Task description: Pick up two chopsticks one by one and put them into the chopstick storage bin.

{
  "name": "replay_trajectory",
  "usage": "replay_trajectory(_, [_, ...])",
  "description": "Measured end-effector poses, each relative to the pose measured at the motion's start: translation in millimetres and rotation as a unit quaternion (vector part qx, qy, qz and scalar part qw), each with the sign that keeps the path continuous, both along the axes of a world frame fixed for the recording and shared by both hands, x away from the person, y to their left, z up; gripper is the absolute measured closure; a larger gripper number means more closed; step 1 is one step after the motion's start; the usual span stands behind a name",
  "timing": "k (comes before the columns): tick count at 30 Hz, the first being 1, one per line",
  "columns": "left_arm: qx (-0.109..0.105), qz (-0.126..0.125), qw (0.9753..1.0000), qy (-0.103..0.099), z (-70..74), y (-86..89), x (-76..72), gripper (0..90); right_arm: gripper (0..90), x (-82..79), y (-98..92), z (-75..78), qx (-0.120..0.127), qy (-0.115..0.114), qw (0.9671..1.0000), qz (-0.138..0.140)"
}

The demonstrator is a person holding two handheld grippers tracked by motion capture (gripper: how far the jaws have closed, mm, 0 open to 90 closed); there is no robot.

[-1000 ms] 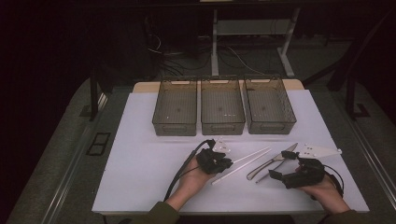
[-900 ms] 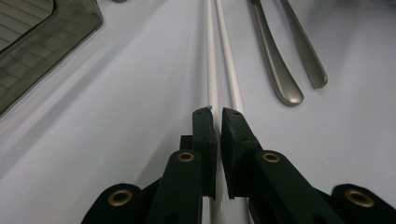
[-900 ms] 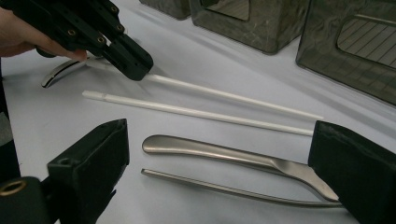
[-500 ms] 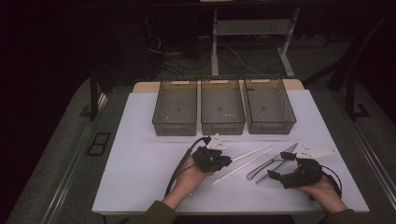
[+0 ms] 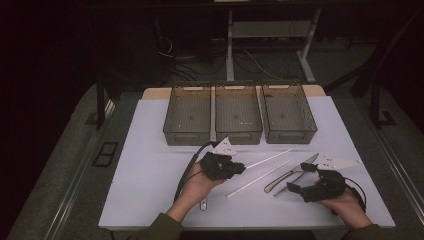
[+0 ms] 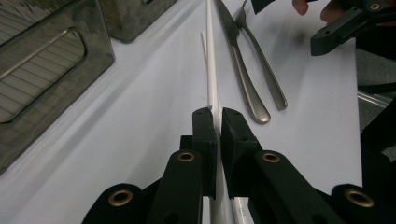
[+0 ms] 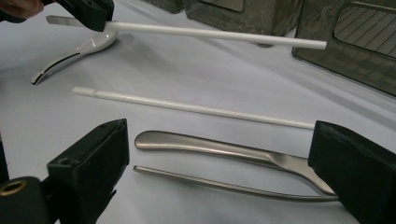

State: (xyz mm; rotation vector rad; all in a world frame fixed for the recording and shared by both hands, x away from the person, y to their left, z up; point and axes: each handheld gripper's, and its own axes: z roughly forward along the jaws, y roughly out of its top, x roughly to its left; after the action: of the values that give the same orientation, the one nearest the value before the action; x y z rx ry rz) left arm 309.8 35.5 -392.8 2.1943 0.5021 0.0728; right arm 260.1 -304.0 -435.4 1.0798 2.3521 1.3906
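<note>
White plastic is what the left gripper [image 6: 215,122] is clamped on: one chopstick [image 6: 210,70] is pinched between the two black jaws, which stand nearly together with just the stick's thickness between them. In the right gripper view the same chopstick [image 7: 219,33] is seen raised clear of the table sheet, held at one end with its free end aimed toward the bins.

Judged from this, a sorting of cutlery into the three grey bins [image 5: 239,114] appears to be under way, and the step in hand is the lift of the first chopstick. The next move would call for the stick to be carried forward to one of the bins, lowered over its rim and let go; because it is gripped at one end, the long free end must be kept level so that it does not catch a wall. Which bin is meant cannot be told.

Relative to the middle bin, the left gripper [image 5: 223,166] is seen just in front of it. The second chopstick [image 5: 259,179] lies flat on the white table sheet [image 5: 150,165], in front of the middle bin and to its right. A metal knife [image 5: 292,172] and a fork [image 7: 233,185] lie side by side further right, in front of the right-hand bin.

The right gripper [image 5: 305,181] is held with its jaws wide apart, clamped on nothing. In its own view the knife [image 7: 224,148] and fork lie between and just beyond the jaws, untouched.
</note>
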Motion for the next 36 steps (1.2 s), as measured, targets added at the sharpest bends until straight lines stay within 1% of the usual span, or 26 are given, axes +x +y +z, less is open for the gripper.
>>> replay_trajectory(9, [-0.015,0.014,0.9998,-0.008,16.1,18.6,7.6,83.9,5.2,-0.9,0.1,0.2,0.0,-0.003,1.0,-0.001])
replay_trajectory(14, [-0.016,0.015,0.9997,-0.009,20.5,23.5,11.6,83.9,5.2,-0.7,-0.3,0.1,0.0,0.0,1.0,-0.004])
replay_trajectory(20, [-0.01,0.017,0.9997,-0.016,28.8,26.5,19.0,83.9,5.2,-0.9,-0.6,0.3,0.001,-0.003,1.0,-0.003])
replay_trajectory(22, [-0.007,0.02,0.9996,-0.019,34.0,28.8,23.1,83.9,5.2,-0.5,-1.0,0.1,-0.002,-0.004,1.0,0.0])
replay_trajectory(24, [-0.008,0.025,0.9994,-0.021,38.6,31.4,27.4,83.9,5.2,0.0,-0.9,0.0,0.0,-0.009,1.0,-0.003])
replay_trajectory(25, [-0.008,0.028,0.9993,-0.023,41.0,33.1,29.8,83.9,5.2,-1.2,-0.5,0.5,0.002,0.0,1.0,-0.004])
replay_trajectory(28, [-0.008,0.039,0.9989,-0.024,48.0,38.5,36.9,83.9,5.2,-1.4,-0.7,0.7,0.002,0.0,1.0,-0.005])
replay_trajectory(29, [-0.006,0.039,0.9988,-0.029,50.2,40.5,39.9,83.9,5.2,-1.8,-0.5,0.9,0.003,0.003,1.0,-0.005])
replay_trajectory(30, [-0.007,0.043,0.9986,-0.03,52.2,42.2,42.3,83.9,5.2,-1.3,-0.7,0.7,0.002,-0.002,1.0,-0.005])
replay_trajectory(35, [-0.002,0.059,0.9976,-0.036,61.1,50.5,54.4,83.9,5.2,-1.1,-0.8,0.6,0.002,-0.001,1.0,-0.005])
replay_trajectory(36, [-0.006,0.065,0.9972,-0.037,62.2,51.1,56.3,83.9,5.2,-1.1,-0.8,0.7,0.002,-0.001,1.0,-0.006])
